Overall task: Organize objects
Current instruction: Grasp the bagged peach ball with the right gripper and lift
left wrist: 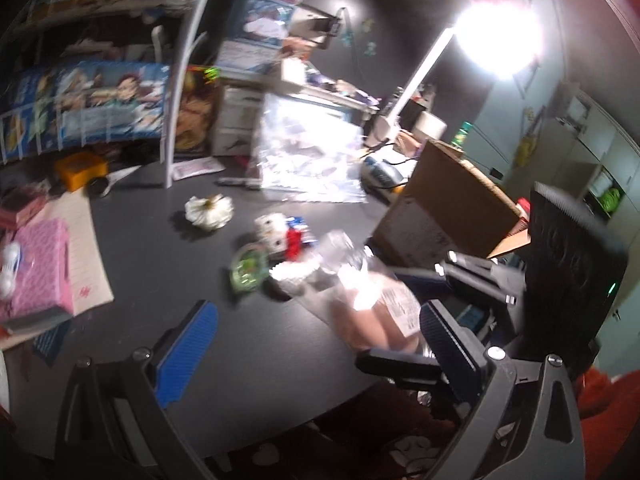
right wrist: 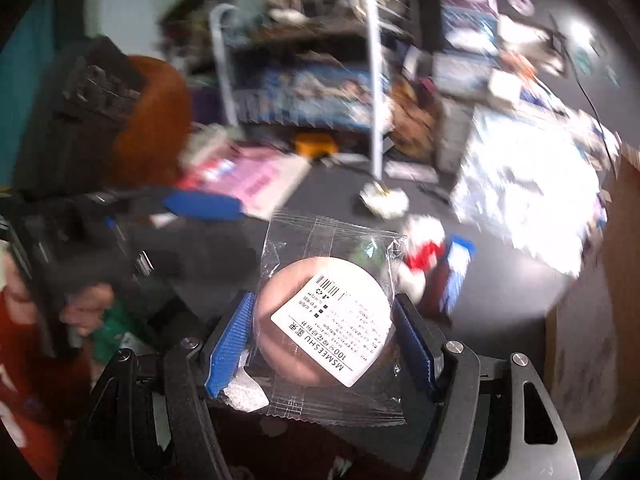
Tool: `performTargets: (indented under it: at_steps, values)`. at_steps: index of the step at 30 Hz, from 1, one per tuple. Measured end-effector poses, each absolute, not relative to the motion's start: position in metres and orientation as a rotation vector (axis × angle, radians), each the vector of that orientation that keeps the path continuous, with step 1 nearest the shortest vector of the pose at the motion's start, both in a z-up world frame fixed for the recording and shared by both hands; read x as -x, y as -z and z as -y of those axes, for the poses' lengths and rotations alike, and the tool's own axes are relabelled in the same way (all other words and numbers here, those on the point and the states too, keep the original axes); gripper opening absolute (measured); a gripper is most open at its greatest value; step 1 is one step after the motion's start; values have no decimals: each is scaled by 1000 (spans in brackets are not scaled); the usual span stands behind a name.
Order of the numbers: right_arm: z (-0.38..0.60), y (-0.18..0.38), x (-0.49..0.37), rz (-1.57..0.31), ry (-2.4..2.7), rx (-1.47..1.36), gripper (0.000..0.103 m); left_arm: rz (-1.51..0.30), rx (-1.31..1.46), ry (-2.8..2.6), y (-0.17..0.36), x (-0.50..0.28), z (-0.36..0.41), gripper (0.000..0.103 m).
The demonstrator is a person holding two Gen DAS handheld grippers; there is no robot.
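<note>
Clear packet [right wrist: 328,320] with pink round pad, between right fingers [right wrist: 230,344]; left fingers [left wrist: 192,344] apart, empty.

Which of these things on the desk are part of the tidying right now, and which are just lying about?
In play:
- right gripper, shut on the wrapped pink puff
- left gripper, open, holding nothing
- cardboard box, a likely drop spot

Lying about:
- pink tissue pack
- crumpled white paper
- green tape roll
- orange box
- desk lamp
</note>
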State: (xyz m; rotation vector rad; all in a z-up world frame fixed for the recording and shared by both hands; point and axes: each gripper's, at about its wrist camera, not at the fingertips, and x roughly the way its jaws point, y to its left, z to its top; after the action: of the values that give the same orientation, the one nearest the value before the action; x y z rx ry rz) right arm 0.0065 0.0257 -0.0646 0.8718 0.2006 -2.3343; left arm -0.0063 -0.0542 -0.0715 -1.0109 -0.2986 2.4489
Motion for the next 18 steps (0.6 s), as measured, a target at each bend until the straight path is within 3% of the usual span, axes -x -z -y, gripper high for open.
performTargets:
  at_steps: [4,9,18]
  values:
    - [-26,31,-10,-294,2291,-783,66,271,946,-2418,44,8,40,95]
    - [-49,2,-12,-333,2290,-734,66,233,911,-2392,10,20,12,74]
    - [-135,-39,-1,-332,2440,-724,66,120,848,-2280,-42,67,-77,55]
